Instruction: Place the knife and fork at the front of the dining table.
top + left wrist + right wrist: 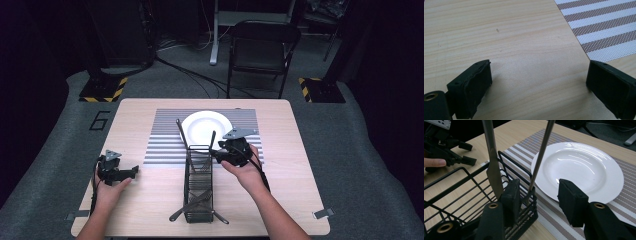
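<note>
On the table (pixel 150 195), a black wire caddy (pixel 198 185) lies just in front of a white plate (pixel 205 126) that sits on a striped placemat (pixel 165 145). 2 long utensils stand up out of the far end of the caddy: a knife (pixel 492 165) with its blade down in the wire compartment, and a thin metal handle (pixel 540 157) leaning beside it. More cutlery (pixel 192 202) lies across the near end of the caddy.

The right tool (pixel 537 197) is at the far end of the caddy, next to the plate, its jaws about half apart. In the right gripper view the thin handle rises between the 2 jaws, close by the left one, and the right pad is clear of it; whether the left pad touches the handle I cannot tell.

The left tool (pixel 539 82) rests low over bare wood at the left of the table, well apart from the caddy, its jaws wide with nothing between them. The corner of the placemat lies just beyond it.
</note>
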`<state>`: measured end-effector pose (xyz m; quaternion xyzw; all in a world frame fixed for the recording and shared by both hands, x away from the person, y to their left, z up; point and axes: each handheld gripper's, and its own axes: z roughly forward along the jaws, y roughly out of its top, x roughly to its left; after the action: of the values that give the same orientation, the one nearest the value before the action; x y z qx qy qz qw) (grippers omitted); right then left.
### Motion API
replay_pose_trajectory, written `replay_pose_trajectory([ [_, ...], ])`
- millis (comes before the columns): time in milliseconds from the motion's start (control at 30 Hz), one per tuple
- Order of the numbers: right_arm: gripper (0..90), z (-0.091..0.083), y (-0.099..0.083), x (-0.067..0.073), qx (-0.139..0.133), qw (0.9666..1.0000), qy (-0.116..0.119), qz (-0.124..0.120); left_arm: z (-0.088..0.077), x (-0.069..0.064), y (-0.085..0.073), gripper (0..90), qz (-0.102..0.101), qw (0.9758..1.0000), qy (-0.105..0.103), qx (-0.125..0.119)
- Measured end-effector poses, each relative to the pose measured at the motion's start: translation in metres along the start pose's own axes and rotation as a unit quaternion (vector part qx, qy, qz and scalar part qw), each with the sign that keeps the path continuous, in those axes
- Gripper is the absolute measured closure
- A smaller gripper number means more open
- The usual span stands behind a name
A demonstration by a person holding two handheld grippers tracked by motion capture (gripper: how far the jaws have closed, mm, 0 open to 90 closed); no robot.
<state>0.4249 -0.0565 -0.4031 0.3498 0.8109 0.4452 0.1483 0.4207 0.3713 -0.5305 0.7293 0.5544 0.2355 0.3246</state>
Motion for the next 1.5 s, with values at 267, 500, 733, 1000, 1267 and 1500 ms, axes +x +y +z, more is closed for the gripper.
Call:
replay_pose_trajectory([
  [267, 59.0, 0.007, 0.003, 0.004, -0.002, 1.0, 0.006, -0.006, 0.0, 0.0, 0.0, 6.1, 0.0, 1.0, 0.0, -0.001],
  [500, 66.2, 0.012, 0.006, 0.004, -0.002, 0.9999, 0.009, -0.006, 0.0, 0.0, 0.0, 6.1, 0.001, 1.0, 0.0, 0.0],
  [733, 74.1, 0.015, 0.007, 0.005, -0.002, 0.9998, 0.014, -0.01, 0.0, 0.0, 0.0, 6.1, 0.0, 1.0, 0.0, 0.0],
  [1000, 80.8, 0.011, 0.006, 0.006, -0.009, 0.9995, 0.011, -0.028, 0.0, 0.0, 0.0, 6.1, 0.0, 1.0, 0.0, 0.0],
  [1267, 84.6, 0.007, 0.005, 0.013, -0.02, 0.9992, 0.015, -0.033, 0.0, 0.0, 0.0, 6.1, 0.0, 1.0, 0.0, 0.0],
  [1500, 84.4, 0.013, 0.005, 0.02, -0.012, 0.999, 0.022, -0.038, 0.0, 0.0, 0.0, 6.1, 0.0, 1.0, 0.0, 0.0],
])
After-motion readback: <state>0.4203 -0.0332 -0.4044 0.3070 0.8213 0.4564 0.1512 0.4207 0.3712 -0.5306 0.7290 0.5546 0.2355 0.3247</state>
